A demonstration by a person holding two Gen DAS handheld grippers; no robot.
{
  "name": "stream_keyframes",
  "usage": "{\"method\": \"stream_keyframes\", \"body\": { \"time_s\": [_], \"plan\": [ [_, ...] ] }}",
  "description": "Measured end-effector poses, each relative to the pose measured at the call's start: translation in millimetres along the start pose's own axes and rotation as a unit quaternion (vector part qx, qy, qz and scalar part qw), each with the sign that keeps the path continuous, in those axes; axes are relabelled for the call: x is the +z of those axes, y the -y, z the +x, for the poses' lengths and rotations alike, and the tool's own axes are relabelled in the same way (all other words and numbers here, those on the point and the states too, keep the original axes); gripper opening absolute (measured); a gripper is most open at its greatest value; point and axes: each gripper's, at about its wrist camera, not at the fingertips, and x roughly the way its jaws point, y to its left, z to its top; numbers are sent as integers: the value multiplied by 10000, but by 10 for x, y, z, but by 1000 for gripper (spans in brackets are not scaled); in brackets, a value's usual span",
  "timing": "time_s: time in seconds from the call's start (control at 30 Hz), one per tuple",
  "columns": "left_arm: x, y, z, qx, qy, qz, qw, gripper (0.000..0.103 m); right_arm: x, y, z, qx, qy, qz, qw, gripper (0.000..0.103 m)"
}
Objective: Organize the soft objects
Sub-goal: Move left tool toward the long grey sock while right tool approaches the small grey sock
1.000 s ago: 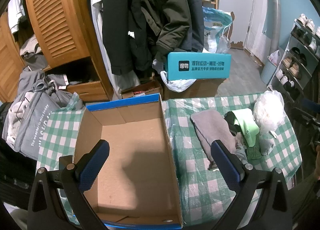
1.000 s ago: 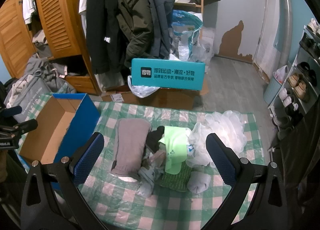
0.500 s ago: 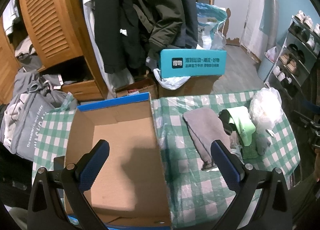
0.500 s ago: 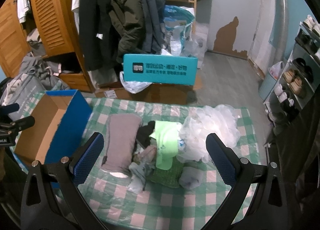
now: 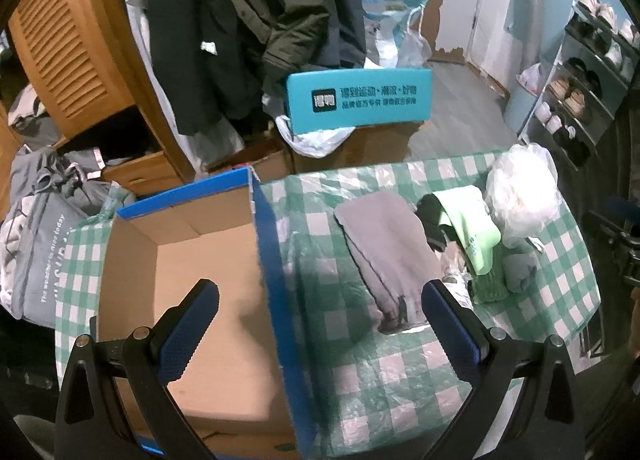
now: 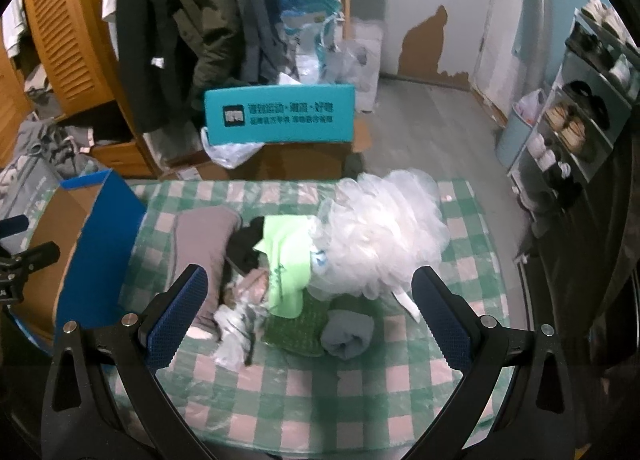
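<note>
Above box [image 5: 192,284] wall: left gripper [image 5: 320,300] spread, empty | over sock pile [image 6: 288,292]: right gripper [image 6: 306,288] spread, empty

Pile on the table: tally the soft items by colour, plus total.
Grey: 2, flat cloth, rolled sock
Green: 2, light cloth, dark knit
Black: 1, cloth
White: 1, mesh puff
Pale crumpled piece: 1
Total: 7 visible; more may be hidden.
</note>
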Motion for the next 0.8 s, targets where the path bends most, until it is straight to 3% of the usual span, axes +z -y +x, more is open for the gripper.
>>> {"method": "stream_keyframes", "body": {
  "time_s": [0.27,0.8],
  "plan": [
    [-23,154,370,-236,-555,-119,9981,102,-86,114,133,-73,-197,97,9997,101],
    [15,468,858,-260,-1070,24,9939,102,-270,362,561,-49,-743,371,9965,101]
  ]
}}
